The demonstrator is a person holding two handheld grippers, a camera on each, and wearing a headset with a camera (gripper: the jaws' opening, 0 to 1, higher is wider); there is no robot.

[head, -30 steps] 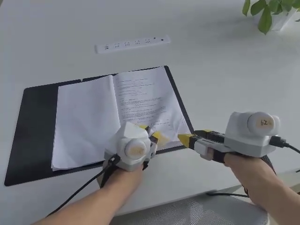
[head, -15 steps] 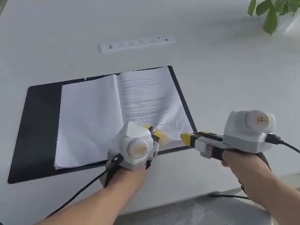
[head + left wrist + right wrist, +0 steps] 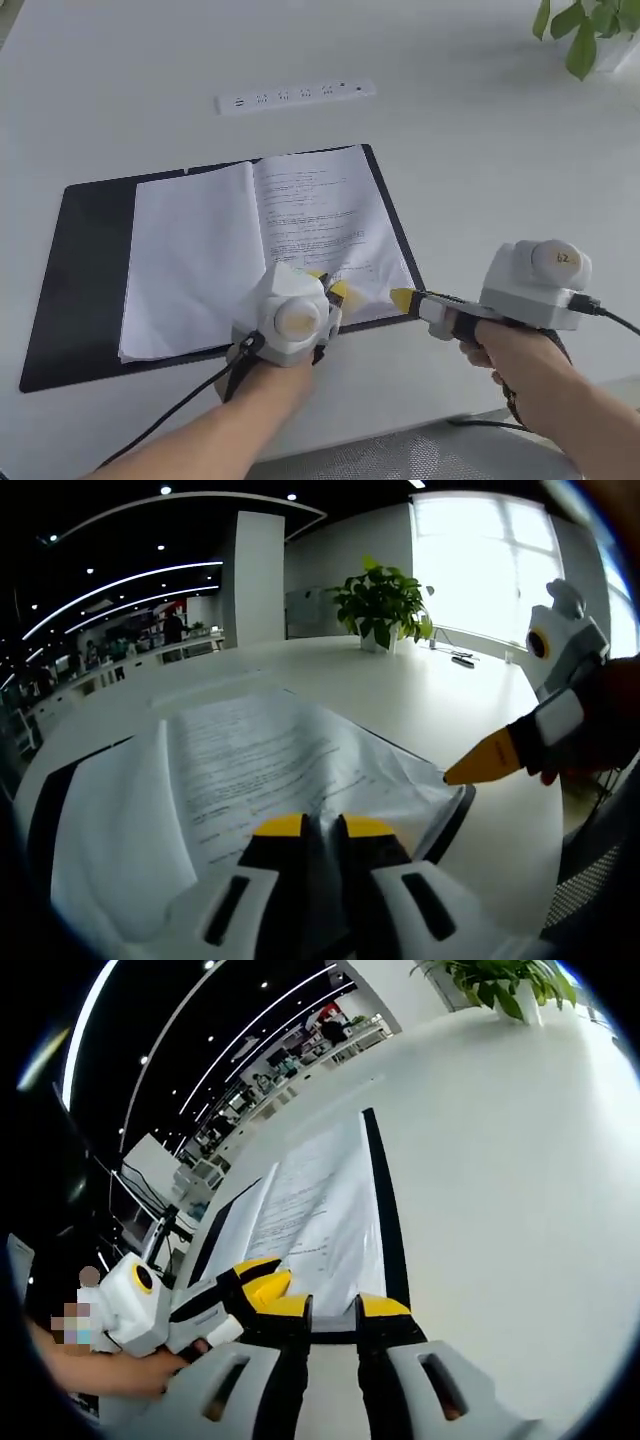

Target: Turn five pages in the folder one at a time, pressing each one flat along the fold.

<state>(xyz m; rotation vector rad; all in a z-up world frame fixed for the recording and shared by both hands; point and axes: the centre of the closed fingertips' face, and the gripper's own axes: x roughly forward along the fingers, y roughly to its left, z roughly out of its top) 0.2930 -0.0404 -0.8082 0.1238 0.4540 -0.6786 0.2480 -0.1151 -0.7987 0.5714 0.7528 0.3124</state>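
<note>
A black folder (image 3: 80,290) lies open on the white table, with a blank turned page (image 3: 190,255) on the left and a printed page (image 3: 325,225) on the right. My left gripper (image 3: 328,285) is shut, its tips low over the printed page's near edge (image 3: 300,780), just right of the fold. My right gripper (image 3: 401,298) is shut with nothing between its jaws. Its yellow tip (image 3: 480,763) points left at the printed page's near right corner (image 3: 440,777), which curls up slightly. In the right gripper view my right gripper (image 3: 334,1312) faces along the folder's near right corner (image 3: 385,1260).
A white power strip (image 3: 297,96) lies beyond the folder. A potted plant (image 3: 590,30) stands at the far right corner. The table's near edge runs just under both hands. A chair's grey mesh (image 3: 400,455) shows below it.
My right gripper has dropped slightly and edged in toward the page's near right corner. The left gripper stays at the page's near edge. The picture shifted a little as the head moved.
</note>
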